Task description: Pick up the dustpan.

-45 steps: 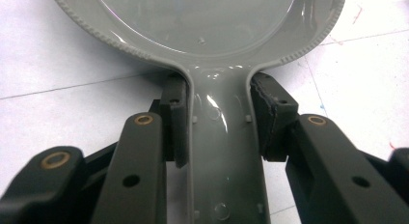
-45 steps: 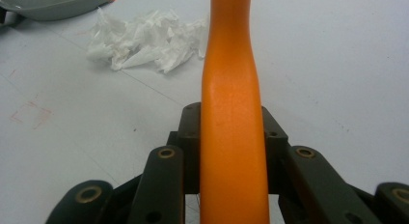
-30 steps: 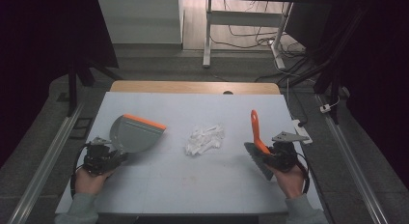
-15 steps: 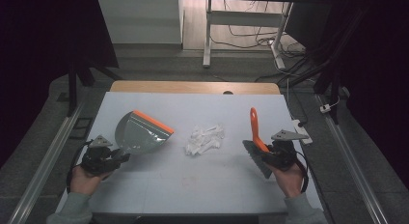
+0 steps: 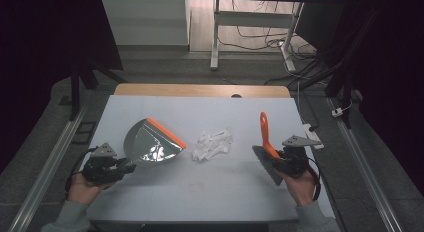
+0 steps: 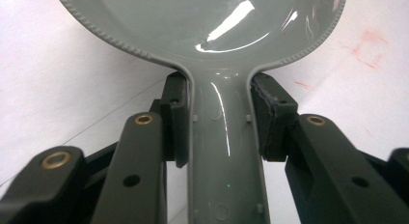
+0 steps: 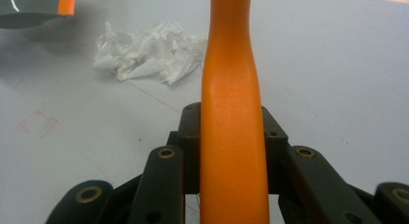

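White table point(image 5: 150, 202) under your hands, dim room with desk legs and cables beyond. Your left gripper point(image 5: 122, 167): jaws clamped on grey handle of dustpan point(image 5: 150, 144), pan with orange lip spreading just past jaw tips. Your right gripper point(image 5: 274, 159): jaws clamped on orange handle of brush point(image 5: 264, 134), handle running on beyond jaws. Crumpled tissue point(image 5: 212, 143) on table ahead of both jaws, between dustpan and brush, touching neither.

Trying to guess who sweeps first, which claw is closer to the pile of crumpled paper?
Right, though only slightly. The right claw sits to the right of the crumpled paper, gripping the orange brush handle. The left claw is farther off at left, holding the dustpan.
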